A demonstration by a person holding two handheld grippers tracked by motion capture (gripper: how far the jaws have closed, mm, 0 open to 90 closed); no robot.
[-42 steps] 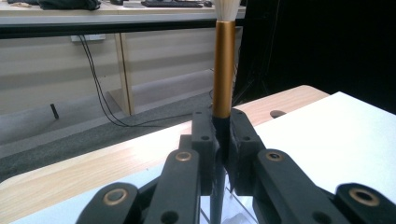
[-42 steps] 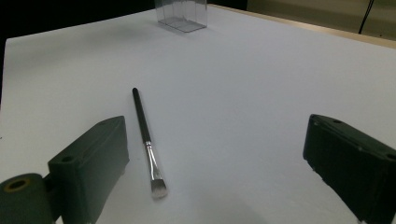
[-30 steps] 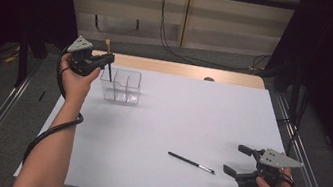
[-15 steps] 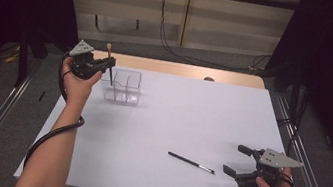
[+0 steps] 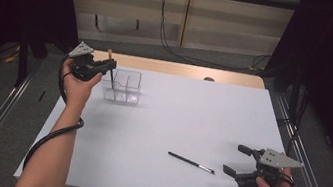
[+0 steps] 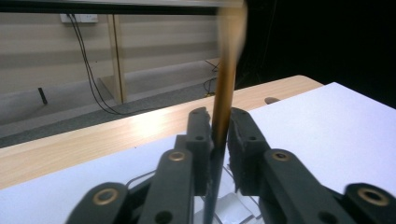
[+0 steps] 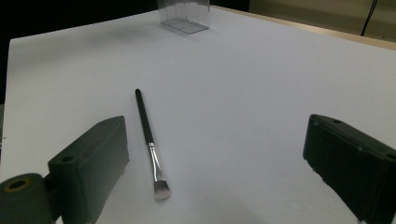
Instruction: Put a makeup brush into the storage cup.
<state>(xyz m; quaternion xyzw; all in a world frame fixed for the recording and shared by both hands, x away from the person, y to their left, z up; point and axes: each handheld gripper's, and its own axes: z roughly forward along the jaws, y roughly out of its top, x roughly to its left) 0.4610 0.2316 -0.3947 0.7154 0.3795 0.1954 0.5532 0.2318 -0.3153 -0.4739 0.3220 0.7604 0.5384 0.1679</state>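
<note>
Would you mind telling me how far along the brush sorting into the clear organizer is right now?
Nothing looks finished. In hand: the left tool has a brown-handled brush upright between its jaws over the clear organizer, lower end inside it; the jaws have just been opening, so it is being released. Left: the black brush lies on the table beside the open right tool, not yet picked up.
</note>
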